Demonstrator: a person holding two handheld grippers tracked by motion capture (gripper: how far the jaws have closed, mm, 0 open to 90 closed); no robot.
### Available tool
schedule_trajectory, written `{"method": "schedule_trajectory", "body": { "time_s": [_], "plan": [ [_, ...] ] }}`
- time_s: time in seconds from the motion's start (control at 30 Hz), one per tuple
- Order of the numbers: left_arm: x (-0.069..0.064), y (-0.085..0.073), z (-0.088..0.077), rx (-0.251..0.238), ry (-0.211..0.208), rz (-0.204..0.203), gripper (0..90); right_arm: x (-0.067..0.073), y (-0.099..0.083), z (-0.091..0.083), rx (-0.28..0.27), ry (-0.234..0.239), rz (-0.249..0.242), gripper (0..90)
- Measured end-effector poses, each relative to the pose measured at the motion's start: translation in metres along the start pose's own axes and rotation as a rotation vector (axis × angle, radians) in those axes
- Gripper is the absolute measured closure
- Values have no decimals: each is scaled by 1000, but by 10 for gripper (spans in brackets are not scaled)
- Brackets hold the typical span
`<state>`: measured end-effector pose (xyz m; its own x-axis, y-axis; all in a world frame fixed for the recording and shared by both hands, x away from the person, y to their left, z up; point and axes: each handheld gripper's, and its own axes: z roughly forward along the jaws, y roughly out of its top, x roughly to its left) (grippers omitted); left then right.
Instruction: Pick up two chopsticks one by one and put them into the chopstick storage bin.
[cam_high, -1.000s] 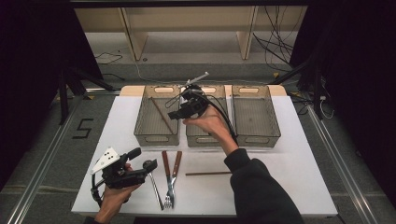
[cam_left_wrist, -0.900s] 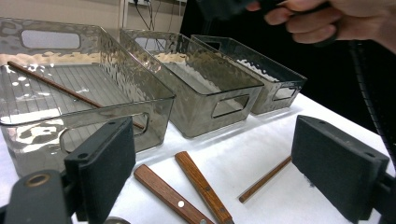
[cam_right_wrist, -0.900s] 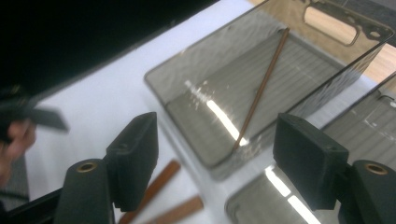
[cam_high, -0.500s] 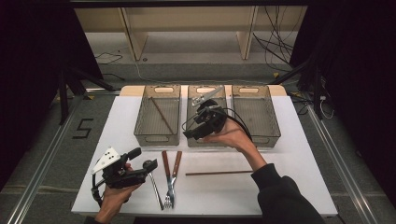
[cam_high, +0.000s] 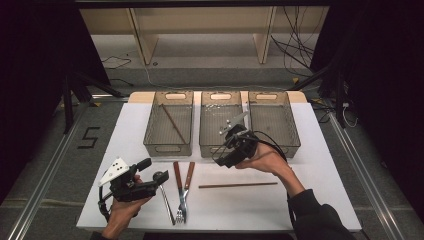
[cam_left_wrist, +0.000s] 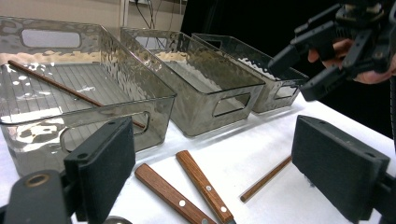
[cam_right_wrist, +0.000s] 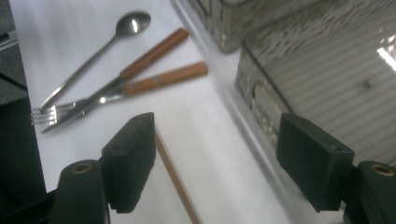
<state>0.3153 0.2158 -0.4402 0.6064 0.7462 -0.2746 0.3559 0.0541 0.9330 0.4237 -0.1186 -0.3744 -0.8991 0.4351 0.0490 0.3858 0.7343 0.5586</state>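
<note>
The chopstick (cam_high: 238, 185) lies flat on the surface; the right gripper (cam_high: 223, 159), jaws apart and empty, may slip off it.

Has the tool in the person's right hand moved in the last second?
Yes. The right tool came back from over the middle bin toward the person, now near the chopstick.

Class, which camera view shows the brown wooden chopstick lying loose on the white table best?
The high view: the brown wooden chopstick shows whole, lying flat on the white table. The left gripper view shows one end of it, the rest behind a jaw. The right gripper view shows a short stretch between that gripper's jaws.
</note>
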Motion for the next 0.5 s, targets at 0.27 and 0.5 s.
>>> {"method": "schedule_trajectory", "body": {
  "time_s": [0.27, 0.5],
  "plan": [
    [0, 0, 0, 0, -1, 1, 132, 0, -20, 3, 60, -29, -4, 286],
    [1, 0, 0, 2, 1, 3, 132, 1, -34, 10, 129, -37, -11, 307]
  ]
}}
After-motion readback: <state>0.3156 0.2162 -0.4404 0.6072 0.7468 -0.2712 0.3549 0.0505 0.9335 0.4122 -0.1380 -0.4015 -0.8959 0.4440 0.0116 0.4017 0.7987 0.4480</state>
